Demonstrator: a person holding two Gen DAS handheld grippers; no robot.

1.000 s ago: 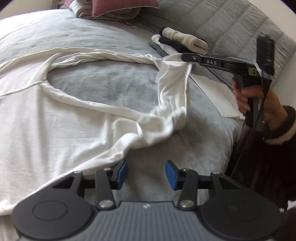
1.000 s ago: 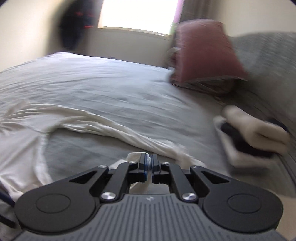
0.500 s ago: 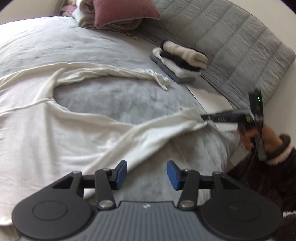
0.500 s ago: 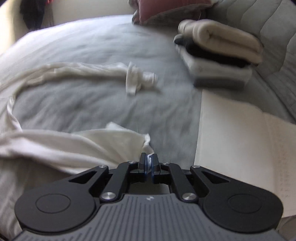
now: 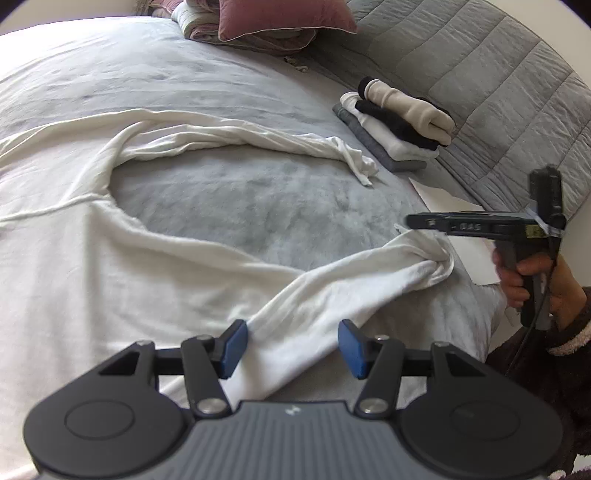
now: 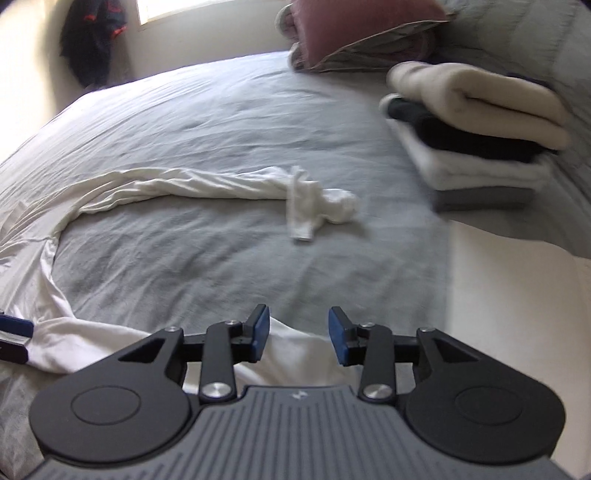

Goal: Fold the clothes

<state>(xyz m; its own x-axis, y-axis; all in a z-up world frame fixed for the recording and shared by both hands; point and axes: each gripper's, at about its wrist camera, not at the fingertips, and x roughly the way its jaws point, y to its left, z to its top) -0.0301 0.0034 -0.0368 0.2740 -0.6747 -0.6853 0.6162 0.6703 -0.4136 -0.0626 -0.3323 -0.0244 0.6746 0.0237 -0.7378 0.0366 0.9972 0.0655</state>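
Our left hand-held gripper [image 5: 291, 345] hovers released, blue pads apart above one sleeve of the white long-sleeved cotton shirt [image 5: 92, 266]. Our right hand-held gripper [image 6: 299, 334] is also released, just over that sleeve's cuff. The shirt lies spread on the grey bed [image 5: 240, 199], its other sleeve curving toward a stack of folded clothes [image 5: 399, 125] beside a dusty-pink pillow [image 5: 280, 18].

We are in a home bedroom: a wide bed [image 5: 207, 74] under a grey sheet fills both views, with a quilted grey cover [image 5: 461, 55] along its far side. A maroon pillow [image 5: 280, 18] sits at the head, folded clothes [image 5: 399, 125] are stacked on the bed, and a window [image 6: 177, 9] lights the wall where a dark garment [image 6: 92, 40] hangs.
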